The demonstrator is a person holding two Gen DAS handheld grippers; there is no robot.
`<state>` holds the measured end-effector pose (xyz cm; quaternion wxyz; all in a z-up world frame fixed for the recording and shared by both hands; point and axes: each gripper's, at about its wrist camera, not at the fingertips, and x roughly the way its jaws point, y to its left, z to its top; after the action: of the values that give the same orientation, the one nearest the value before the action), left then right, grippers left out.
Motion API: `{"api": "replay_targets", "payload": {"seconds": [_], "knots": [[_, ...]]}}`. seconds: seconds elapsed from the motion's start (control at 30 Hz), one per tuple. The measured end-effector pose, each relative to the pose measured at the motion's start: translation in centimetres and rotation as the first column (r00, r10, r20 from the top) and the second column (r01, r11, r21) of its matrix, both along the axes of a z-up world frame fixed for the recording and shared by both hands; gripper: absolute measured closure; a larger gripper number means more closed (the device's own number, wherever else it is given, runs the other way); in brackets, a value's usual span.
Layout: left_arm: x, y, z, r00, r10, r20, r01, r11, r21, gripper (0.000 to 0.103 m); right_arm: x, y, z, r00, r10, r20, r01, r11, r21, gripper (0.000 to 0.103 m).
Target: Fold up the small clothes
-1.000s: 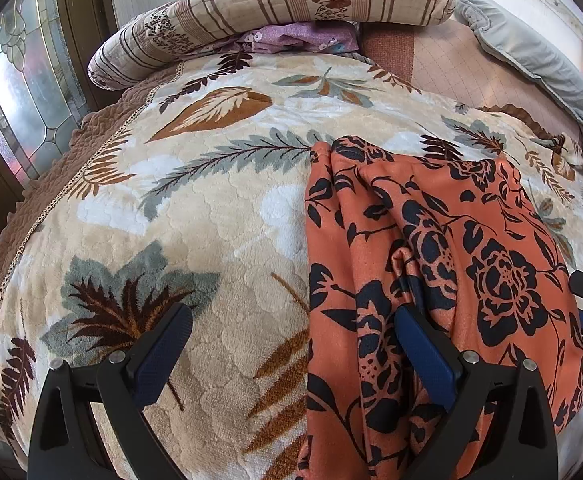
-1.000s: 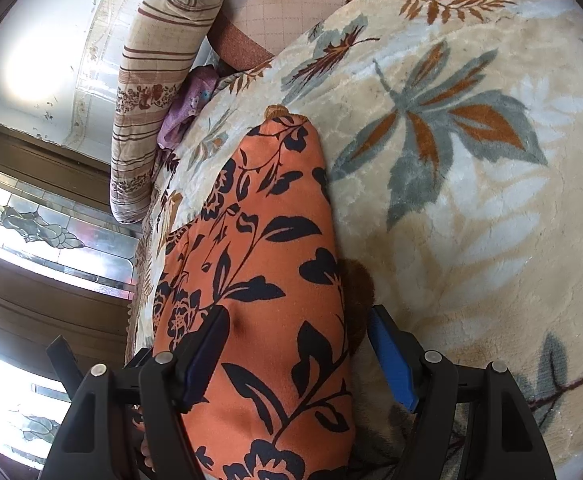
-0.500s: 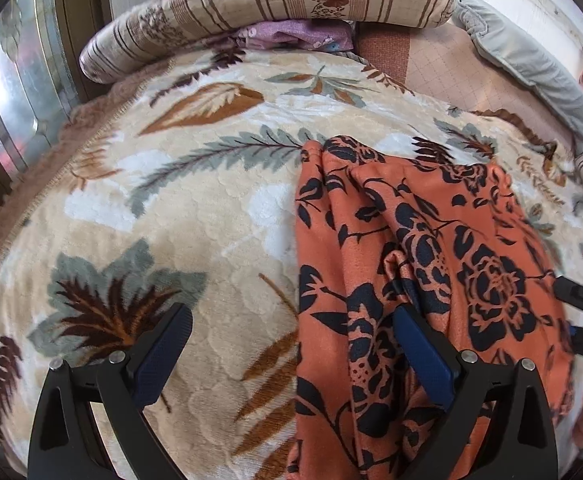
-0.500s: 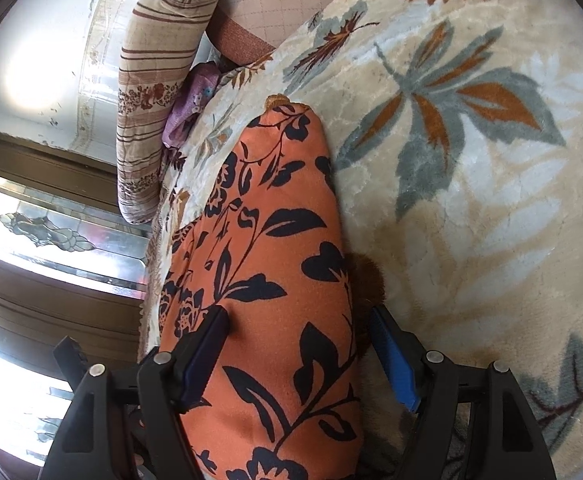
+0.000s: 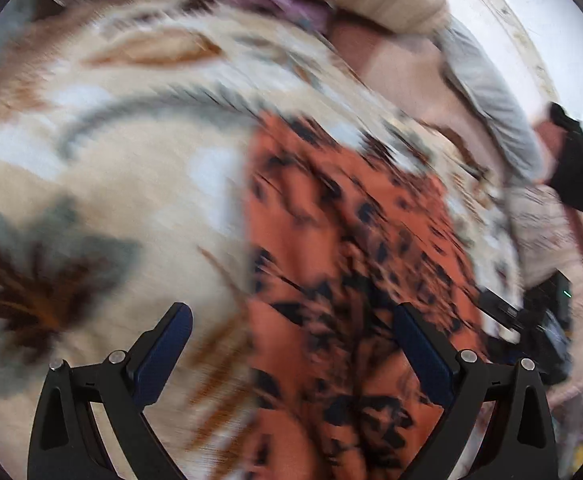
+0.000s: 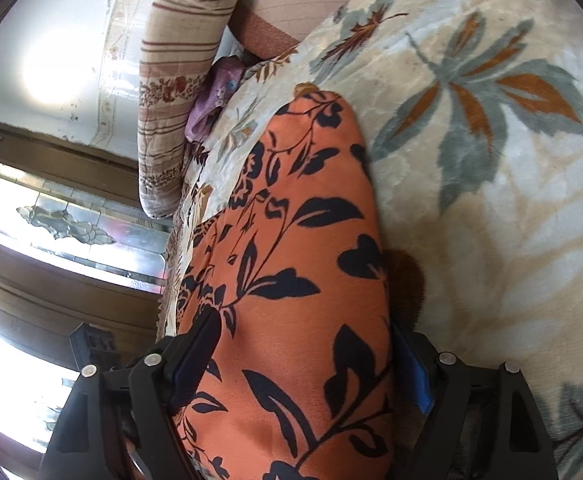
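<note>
An orange garment with a black flower print (image 5: 343, 248) lies on a cream leaf-patterned blanket (image 5: 111, 184). The left wrist view is blurred by motion. My left gripper (image 5: 291, 336) is open, its right finger over the garment's left part and its left finger over bare blanket. In the right wrist view the garment (image 6: 299, 264) runs between the open fingers of my right gripper (image 6: 311, 356). The right gripper also shows at the right edge of the left wrist view (image 5: 531, 320).
A striped bolster (image 6: 179, 92) and a purple cloth (image 6: 211, 100) lie at the bed's far end. A grey pillow (image 5: 491, 96) lies at the back right. A leaded glass window (image 6: 63, 220) borders the bed's side.
The left gripper has swung quickly, blurring its view, with the garment shifting left and down in frame. The right gripper has moved forward along the garment, which now fills more of the gap between its fingers.
</note>
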<state>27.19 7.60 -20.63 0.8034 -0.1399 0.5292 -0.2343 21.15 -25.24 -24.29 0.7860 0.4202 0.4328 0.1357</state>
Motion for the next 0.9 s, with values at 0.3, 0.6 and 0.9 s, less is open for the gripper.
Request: {"api": "replay_targets", "payload": {"seconds": [0.3,0.6,0.9], "knots": [[0.0,-1.3,-0.5,1.000,-0.004,-0.016,0.002,0.995,-0.104,0.044,-0.3,2.3,0.9,0.997,0.070,0.043,-0.063,0.987,-0.148,0.051],[-1.9,-4.0,2.9,0.983,-0.060,0.171,0.064,0.998,-0.014,0.067,-1.8,3.5,4.3,0.987,0.078,0.143,-0.031,0.952,-0.306,0.064],[-7.1,-7.8,7.5,0.951,-0.137,0.279,0.140,0.990,0.010,0.067,-7.4,0.6,9.0,0.969,0.049,0.241,0.051,0.918,-0.393,0.064]]}}
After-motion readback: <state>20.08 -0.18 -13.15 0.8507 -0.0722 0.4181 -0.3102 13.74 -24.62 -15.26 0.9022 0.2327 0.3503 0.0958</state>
